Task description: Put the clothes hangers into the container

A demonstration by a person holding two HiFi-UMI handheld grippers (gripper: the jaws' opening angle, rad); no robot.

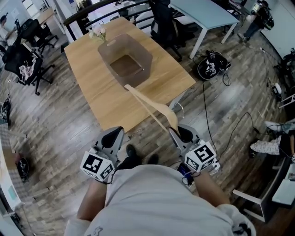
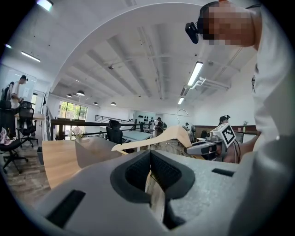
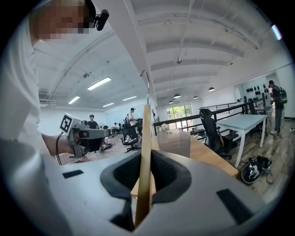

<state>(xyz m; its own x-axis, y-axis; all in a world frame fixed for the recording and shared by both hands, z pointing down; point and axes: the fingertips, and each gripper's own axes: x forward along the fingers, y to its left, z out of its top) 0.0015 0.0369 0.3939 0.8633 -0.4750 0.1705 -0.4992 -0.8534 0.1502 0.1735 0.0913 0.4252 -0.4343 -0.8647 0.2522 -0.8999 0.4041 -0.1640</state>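
A pale wooden clothes hanger (image 1: 152, 108) with a metal hook sticks out of my right gripper (image 1: 177, 131), which is shut on its lower end. The hanger slants up toward the translucent container (image 1: 146, 57) on the wooden table (image 1: 101, 97), and its far tip reaches the near rim. In the right gripper view the hanger (image 3: 146, 152) stands edge-on between the pads, with the container (image 3: 174, 143) beyond it. My left gripper (image 1: 114, 136) hovers off the table's near edge, its jaws a narrow gap apart with nothing in them. The left gripper view shows the hanger (image 2: 156, 138) at its right.
A small bunch of flowers (image 1: 98, 32) lies on the table behind the container. Office chairs (image 1: 27, 55) stand at the left and another chair (image 1: 163, 20) behind the table. A black bag (image 1: 211, 66) and cables lie on the floor at the right. A white table (image 1: 207, 14) stands farther back.
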